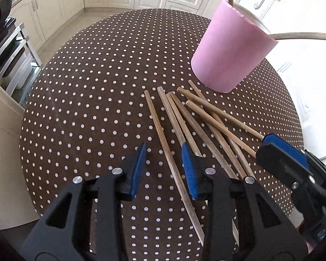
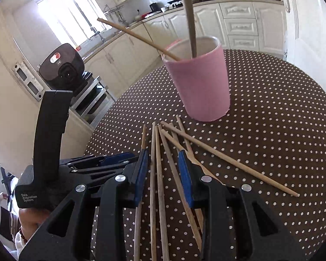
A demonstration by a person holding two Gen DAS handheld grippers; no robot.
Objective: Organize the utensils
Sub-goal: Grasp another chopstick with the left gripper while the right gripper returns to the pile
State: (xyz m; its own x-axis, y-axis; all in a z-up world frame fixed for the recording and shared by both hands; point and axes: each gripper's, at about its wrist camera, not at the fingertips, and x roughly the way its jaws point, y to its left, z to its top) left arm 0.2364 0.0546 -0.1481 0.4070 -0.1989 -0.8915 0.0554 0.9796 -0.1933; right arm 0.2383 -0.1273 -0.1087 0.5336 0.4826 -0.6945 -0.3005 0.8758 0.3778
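Note:
Several wooden chopsticks (image 1: 206, 117) lie in a loose crossed pile on the brown polka-dot table (image 1: 87, 108), just in front of a pink cup (image 1: 230, 52). My left gripper (image 1: 164, 163) hangs low over the pile's left side. Its jaws are apart around the leftmost chopstick (image 1: 163, 143), and the pads are clear of it. My right gripper (image 2: 164, 169) is open too and straddles several chopsticks (image 2: 159, 174) of the pile without squeezing them. The cup (image 2: 201, 80) holds two chopsticks: one leans left (image 2: 137, 34), the other stands nearly upright (image 2: 189, 17). Each gripper shows in the other's view, the right gripper (image 1: 269, 145) and the left gripper (image 2: 119, 159).
The round table's edge (image 1: 30, 100) curves close on the left, beside a metal rack (image 1: 10, 61) and a black appliance (image 2: 63, 65). Cream kitchen cabinets (image 2: 239, 26) line the back wall. A hand (image 2: 30, 219) holds the left gripper's handle.

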